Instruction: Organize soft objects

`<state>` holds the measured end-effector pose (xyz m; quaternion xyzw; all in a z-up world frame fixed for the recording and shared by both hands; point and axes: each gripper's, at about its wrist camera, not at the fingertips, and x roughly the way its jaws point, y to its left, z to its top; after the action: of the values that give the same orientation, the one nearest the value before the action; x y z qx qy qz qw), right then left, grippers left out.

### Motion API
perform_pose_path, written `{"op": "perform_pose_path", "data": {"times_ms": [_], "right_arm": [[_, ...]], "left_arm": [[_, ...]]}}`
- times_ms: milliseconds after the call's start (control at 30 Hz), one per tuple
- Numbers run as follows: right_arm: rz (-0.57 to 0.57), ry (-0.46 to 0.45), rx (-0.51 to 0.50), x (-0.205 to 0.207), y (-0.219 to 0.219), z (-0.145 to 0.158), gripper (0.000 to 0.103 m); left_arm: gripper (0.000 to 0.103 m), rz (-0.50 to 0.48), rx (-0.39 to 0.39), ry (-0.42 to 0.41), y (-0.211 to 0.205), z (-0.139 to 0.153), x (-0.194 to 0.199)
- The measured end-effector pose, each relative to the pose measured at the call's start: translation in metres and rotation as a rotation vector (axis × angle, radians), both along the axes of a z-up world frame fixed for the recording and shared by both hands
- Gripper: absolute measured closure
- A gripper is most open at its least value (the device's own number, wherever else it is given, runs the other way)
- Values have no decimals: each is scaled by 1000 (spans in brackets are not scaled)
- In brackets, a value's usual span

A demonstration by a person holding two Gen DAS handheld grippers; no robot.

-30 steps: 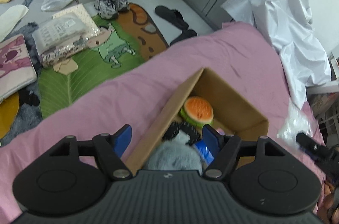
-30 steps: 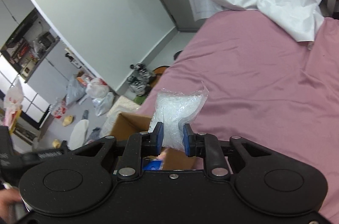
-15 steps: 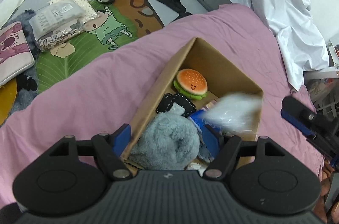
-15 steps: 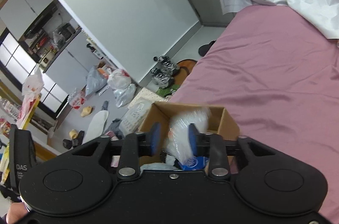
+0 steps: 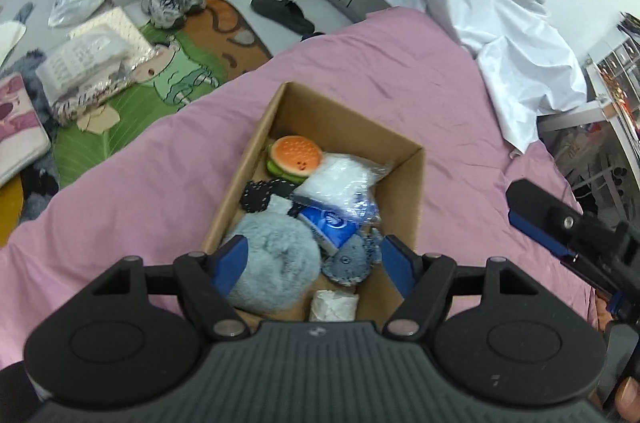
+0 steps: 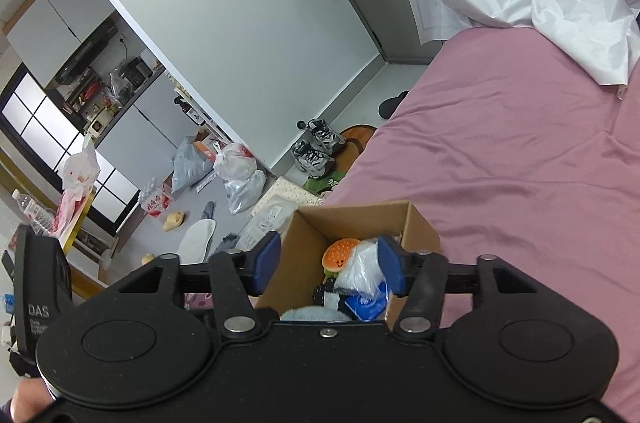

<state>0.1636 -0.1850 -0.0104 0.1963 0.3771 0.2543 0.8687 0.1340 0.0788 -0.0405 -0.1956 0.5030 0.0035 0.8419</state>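
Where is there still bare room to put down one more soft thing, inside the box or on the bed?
The cardboard box is crowded: hamburger toy, clear plastic bag and grey fluffy toy cover most of the floor. A bare strip remains along its right wall. The pink bedsheet lies free left of the box and beyond it.

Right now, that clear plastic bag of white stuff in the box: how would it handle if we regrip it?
The clear plastic bag looks floppy: it slumps over the burger plush and the blue pack. Probably light, since it rests on soft items in the cardboard box without visibly squashing them. The glossy film may be slippery, so grip a bunched part.
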Motion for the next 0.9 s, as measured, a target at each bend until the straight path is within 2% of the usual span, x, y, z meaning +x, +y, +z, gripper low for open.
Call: {"op": "perform_pose_path", "data": {"times_ms": [167, 333, 567, 667, 900], "right_arm": [[-6, 6, -3, -12, -15, 8, 39], [-38, -3, -22, -30, -33, 11, 16], [-99, -14, -80, -53, -59, 17, 0], [-110, -11, -55, -65, -69, 20, 0], [-130, -50, -118, -88, -76, 23, 0]], "left_arm": [[31, -16, 55, -23, -13, 13, -10], [21, -15, 94, -38, -23, 23, -21], [13, -57, 177, -72, -46, 35, -44], [11, -82, 206, -100, -56, 41, -55], [10, -112, 248, -130, -70, 49, -75]]}}
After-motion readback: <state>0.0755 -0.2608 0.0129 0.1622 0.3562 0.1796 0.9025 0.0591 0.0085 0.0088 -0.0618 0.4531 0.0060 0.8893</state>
